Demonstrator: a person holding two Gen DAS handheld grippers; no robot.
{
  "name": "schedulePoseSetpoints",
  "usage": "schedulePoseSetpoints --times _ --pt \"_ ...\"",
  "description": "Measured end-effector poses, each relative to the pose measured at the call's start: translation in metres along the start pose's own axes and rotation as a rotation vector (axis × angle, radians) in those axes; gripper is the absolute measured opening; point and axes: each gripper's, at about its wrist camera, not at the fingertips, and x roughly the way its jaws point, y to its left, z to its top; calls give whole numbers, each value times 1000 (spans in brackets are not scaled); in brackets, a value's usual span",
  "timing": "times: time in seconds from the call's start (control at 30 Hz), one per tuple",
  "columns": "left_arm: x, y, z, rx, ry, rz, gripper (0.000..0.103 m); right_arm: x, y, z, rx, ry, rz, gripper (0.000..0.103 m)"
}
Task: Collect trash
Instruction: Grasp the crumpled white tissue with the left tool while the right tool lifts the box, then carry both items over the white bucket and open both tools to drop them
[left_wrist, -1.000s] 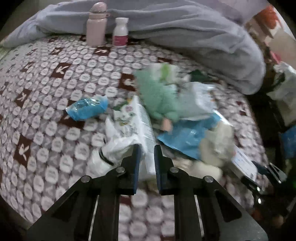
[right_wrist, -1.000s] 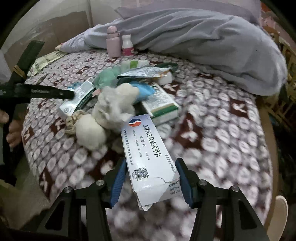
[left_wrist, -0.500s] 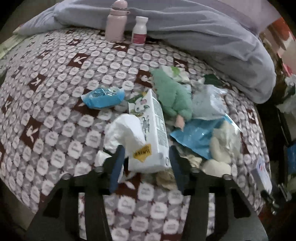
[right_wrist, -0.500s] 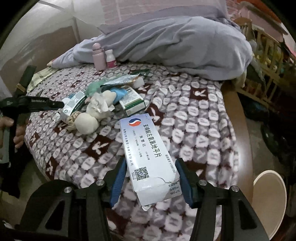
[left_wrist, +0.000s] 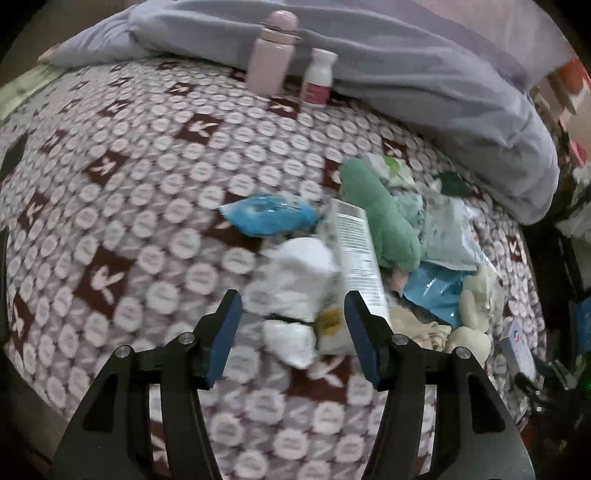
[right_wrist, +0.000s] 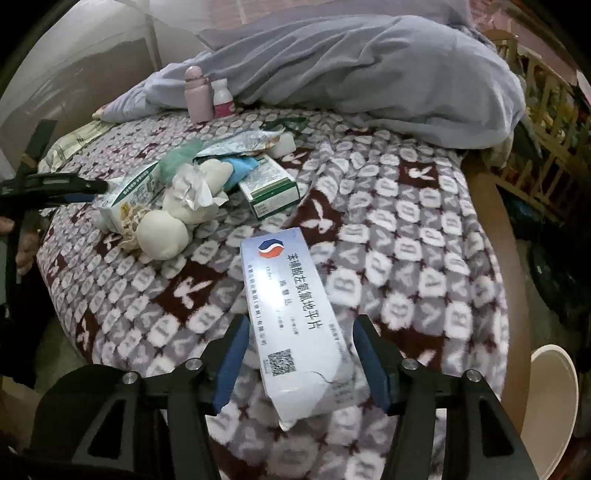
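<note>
Patterned bed (right_wrist: 424, 236), trash piled mid-bed. Right gripper (right_wrist: 301, 363) jaws just widened, straddling the box (right_wrist: 291, 314) near the front edge, no visible pinch. Light, crushable card: grip long sides. Left gripper (left_wrist: 291, 332) just spread over the carton (left_wrist: 360, 266).

Bottles, upright at the edge of the grey duvet (right_wrist: 369, 70): two, namely one pink flask (right_wrist: 197, 96) and one small white bottle with a red label (right_wrist: 222, 99).
Cardboard boxes: three, namely one white-and-blue medicine box (right_wrist: 295, 317), one green-and-white box (right_wrist: 269, 186), one milk-type carton (left_wrist: 356, 266).
Blue wrappers: two, one sealed packet (left_wrist: 267, 215) and one flattened sheet (left_wrist: 434, 291).
Green cloth rolls: one (left_wrist: 380, 218).
Crumpled white tissue wads: one (left_wrist: 299, 291).
Cream balled socks or cloths: two (right_wrist: 162, 236), (right_wrist: 192, 206).
Silver foil pouches: one (right_wrist: 243, 142).
Round white bins: one (right_wrist: 552, 406).
</note>
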Motion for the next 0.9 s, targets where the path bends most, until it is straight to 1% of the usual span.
schedulePoseSetpoints --times 0.07,0.17,0.27,0.37,0.4,0.43,0.47,0.5,0.53,0.63,0.73,0.83,0.9 --pt "0 6 -3 3 -2 6 57 5 4 1 -14 15 -4 56" --pt "13 3 -8 39 41 48 57 12 8 3 -31 28 -17 56" --pt "30 1 -12 43 71 41 57 16 10 5 -35 34 -23 56" --pt "48 0 -10 16 97 30 56 21 8 6 -23 41 -18 56" --pt "53 0 -9 5 107 23 53 22 8 6 -14 39 -13 56" --pt "54 0 -9 -7 109 15 35 23 7 5 -6 30 -6 56" --pt "54 -1 -9 -15 114 -6 24 21 7 4 -1 22 -3 54" --pt "52 -1 -9 -19 120 -23 23 19 5 3 4 11 -1 51" --pt "47 -3 -9 -20 114 -36 23 17 5 2 4 7 -2 44" --pt "20 -15 -10 17 65 -46 23 3 2 -2 21 -19 28 44" --pt "-14 -35 -10 57 16 -82 22 -15 -3 -5 38 -58 39 44" --pt "-40 -68 -10 127 -9 -126 22 -38 -14 -11 74 -100 46 44" --pt "-50 -97 -14 182 -12 -162 23 -52 -25 -19 97 -119 28 44"
